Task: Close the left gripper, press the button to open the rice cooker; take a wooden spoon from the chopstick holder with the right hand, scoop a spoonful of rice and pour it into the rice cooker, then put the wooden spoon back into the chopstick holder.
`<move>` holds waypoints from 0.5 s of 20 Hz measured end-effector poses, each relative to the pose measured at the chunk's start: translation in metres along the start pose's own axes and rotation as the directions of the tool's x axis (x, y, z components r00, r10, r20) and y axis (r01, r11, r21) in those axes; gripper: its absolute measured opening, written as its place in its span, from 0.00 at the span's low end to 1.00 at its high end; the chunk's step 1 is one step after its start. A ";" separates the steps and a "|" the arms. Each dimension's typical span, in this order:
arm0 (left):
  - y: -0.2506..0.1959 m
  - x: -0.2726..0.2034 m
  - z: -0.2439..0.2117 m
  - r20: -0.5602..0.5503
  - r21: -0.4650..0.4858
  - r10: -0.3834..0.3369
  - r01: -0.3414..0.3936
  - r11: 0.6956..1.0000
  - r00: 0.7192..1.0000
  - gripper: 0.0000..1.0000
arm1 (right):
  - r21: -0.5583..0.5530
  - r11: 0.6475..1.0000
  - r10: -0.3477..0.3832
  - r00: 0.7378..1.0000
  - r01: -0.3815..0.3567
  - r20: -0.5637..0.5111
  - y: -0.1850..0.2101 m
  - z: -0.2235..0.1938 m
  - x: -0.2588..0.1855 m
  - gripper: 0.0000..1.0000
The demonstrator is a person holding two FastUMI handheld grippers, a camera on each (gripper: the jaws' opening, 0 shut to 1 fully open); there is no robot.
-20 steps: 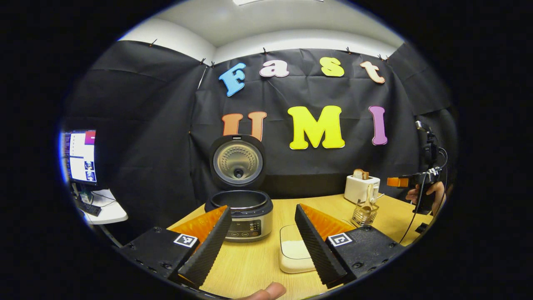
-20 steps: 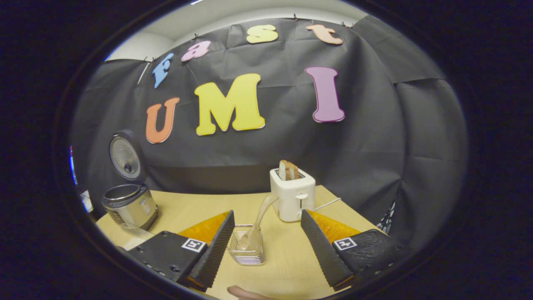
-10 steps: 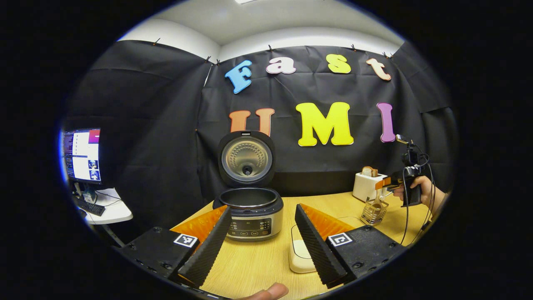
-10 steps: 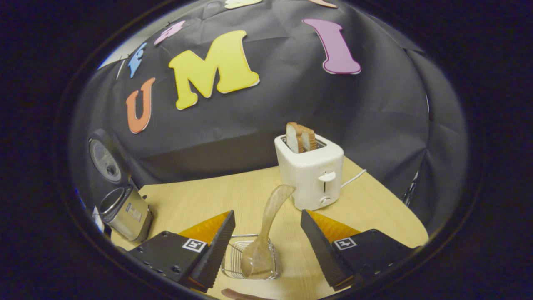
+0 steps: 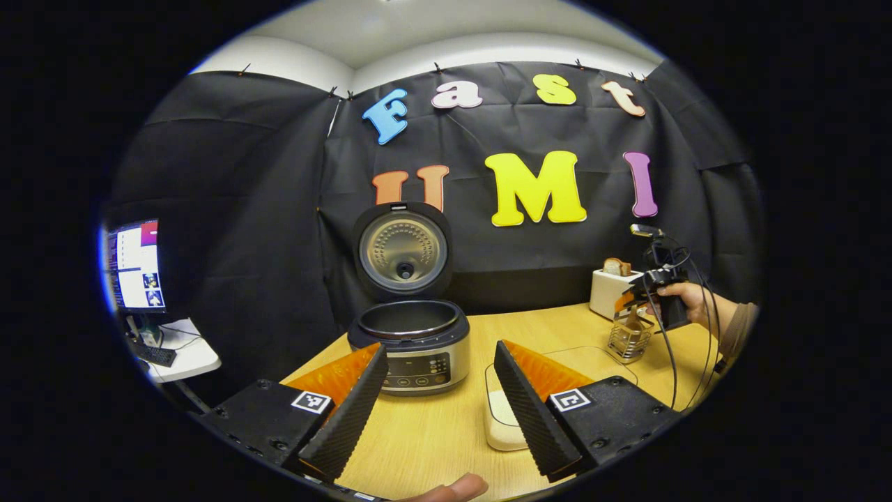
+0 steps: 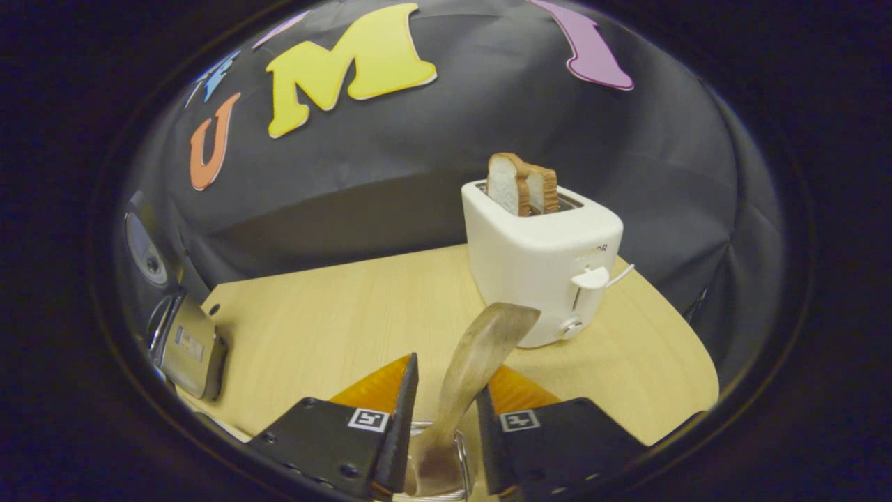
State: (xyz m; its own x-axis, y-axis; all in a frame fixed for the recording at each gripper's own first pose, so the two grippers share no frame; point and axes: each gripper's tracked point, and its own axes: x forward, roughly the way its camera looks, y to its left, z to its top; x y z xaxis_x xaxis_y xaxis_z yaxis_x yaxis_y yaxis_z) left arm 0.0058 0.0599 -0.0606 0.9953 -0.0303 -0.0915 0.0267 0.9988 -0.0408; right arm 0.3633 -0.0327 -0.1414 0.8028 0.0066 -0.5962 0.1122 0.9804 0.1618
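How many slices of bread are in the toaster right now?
2. Both stand upright side by side in the toaster slots at the back of the table: the front slice and the rear slice partly behind it.

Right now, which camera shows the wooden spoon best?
The right gripper view: the wooden spoon stands big between that gripper's fingers. In the left gripper view it is tiny, far off in the chopstick holder.

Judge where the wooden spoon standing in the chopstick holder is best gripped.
Probably the handle of the wooden spoon, taken from above: it sticks up tilted out of the chopstick holder, bowl end down inside. The right gripper already has a finger on either side of it.
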 end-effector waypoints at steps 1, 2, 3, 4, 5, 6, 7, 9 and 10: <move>-0.002 0.000 0.003 0.006 0.002 -0.003 0.002 1.000 1.000 0.98 | 0.004 1.000 -0.003 1.000 0.003 -0.012 0.001 -0.002 0.001 0.39; -0.001 0.000 0.004 0.013 0.007 -0.004 0.004 1.000 1.000 0.98 | -0.001 1.000 -0.013 1.000 0.013 -0.004 -0.001 -0.001 0.002 0.31; -0.002 -0.001 0.005 0.019 0.011 -0.005 0.005 1.000 1.000 0.98 | 0.004 1.000 0.016 1.000 -0.016 -0.003 0.003 -0.001 0.002 0.30; -0.003 -0.002 0.006 0.021 0.010 -0.005 0.005 1.000 1.000 0.98 | 0.022 0.999 0.043 0.999 -0.043 -0.004 0.007 0.000 -0.001 0.21; -0.003 -0.002 0.007 0.024 0.008 -0.004 0.004 1.000 1.000 0.98 | 0.044 0.998 0.054 0.999 -0.054 0.001 0.009 0.003 -0.005 0.20; -0.004 -0.001 0.007 0.024 0.006 -0.005 0.005 1.000 1.000 0.98 | 0.057 0.997 0.053 0.999 -0.054 0.008 0.008 0.005 -0.010 0.20; -0.003 -0.002 0.007 0.021 0.005 -0.003 0.003 1.000 1.000 0.98 | 0.043 0.998 0.043 0.999 -0.044 0.023 0.006 0.009 -0.014 0.20; 0.000 -0.002 0.008 0.022 0.010 0.007 -0.007 1.000 1.000 0.98 | 0.039 0.998 0.043 0.999 -0.044 0.020 0.011 0.010 -0.025 0.11; 0.000 -0.003 0.008 0.024 0.010 0.007 -0.007 1.000 1.000 0.98 | 0.040 0.999 0.036 0.999 -0.037 0.019 0.012 0.010 -0.027 0.07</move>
State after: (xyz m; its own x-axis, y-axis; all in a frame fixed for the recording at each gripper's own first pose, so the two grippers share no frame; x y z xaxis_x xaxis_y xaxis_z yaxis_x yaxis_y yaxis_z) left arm 0.0036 0.0602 -0.0522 0.9974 -0.0222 -0.0679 0.0202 0.9993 -0.0305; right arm 0.3485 -0.0231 -0.1153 0.8176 0.0379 -0.5746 0.1061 0.9708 0.2150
